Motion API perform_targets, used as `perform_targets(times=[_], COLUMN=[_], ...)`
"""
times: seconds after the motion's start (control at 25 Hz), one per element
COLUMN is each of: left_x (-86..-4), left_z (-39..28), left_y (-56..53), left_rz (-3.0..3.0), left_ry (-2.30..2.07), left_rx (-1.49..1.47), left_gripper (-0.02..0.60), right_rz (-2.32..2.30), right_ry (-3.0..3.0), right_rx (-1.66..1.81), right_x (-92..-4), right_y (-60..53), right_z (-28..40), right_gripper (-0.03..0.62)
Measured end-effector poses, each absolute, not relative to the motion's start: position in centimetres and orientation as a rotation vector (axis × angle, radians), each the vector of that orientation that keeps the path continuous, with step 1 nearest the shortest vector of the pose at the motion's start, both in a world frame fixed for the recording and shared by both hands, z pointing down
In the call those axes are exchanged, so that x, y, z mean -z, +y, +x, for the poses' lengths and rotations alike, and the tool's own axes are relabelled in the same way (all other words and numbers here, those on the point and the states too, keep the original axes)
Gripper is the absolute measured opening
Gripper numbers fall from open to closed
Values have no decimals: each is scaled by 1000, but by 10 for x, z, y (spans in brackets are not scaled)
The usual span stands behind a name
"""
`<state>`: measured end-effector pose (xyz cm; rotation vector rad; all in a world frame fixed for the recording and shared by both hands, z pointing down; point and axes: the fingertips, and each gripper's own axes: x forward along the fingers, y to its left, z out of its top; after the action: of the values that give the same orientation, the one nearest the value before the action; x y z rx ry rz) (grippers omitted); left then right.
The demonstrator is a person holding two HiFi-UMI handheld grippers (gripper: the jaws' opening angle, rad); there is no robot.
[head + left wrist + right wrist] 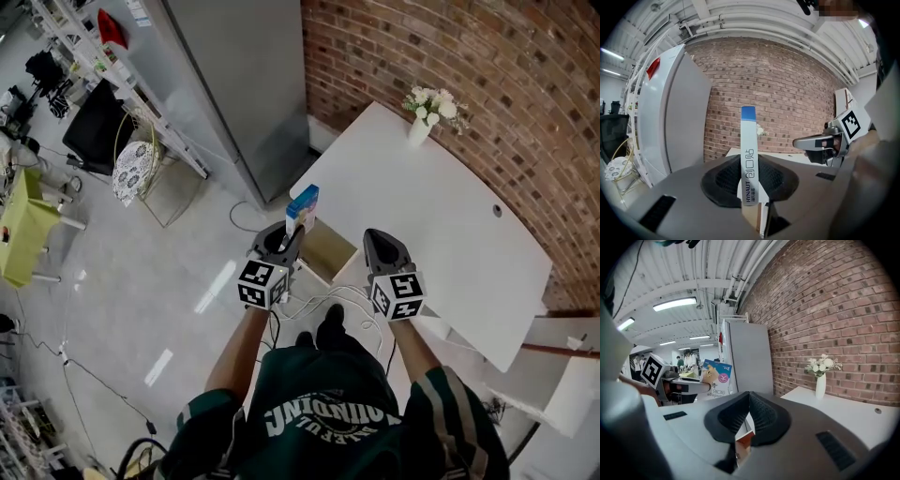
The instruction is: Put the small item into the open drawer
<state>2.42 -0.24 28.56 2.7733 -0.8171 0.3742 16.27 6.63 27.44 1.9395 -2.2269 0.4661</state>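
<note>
Pinching the box (302,204) upright, left gripper (296,231) hangs by the drawer (330,253), presumably to drop it in; right gripper (377,236) fingers pressed together.

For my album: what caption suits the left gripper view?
The left hand-held gripper holds a slim box upright before a brick wall.

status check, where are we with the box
Left tool shut on small box, upright. Right tool shut, empty. Box not yet in open drawer; nothing seen blocking.
</note>
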Motion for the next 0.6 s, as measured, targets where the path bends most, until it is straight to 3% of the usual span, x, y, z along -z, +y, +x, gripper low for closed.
perform_targets(times=[0.6], left_x=[-282], left_z=[23], left_y=[-39], left_rz=[2747], left_ry=[-945], left_rx=[-389], left_gripper=[95], right_rz=[1794], right_ry=[-2332], right_rx=[-490], right_x=[-284], right_y=[19], right_z=[154], right_gripper=[25])
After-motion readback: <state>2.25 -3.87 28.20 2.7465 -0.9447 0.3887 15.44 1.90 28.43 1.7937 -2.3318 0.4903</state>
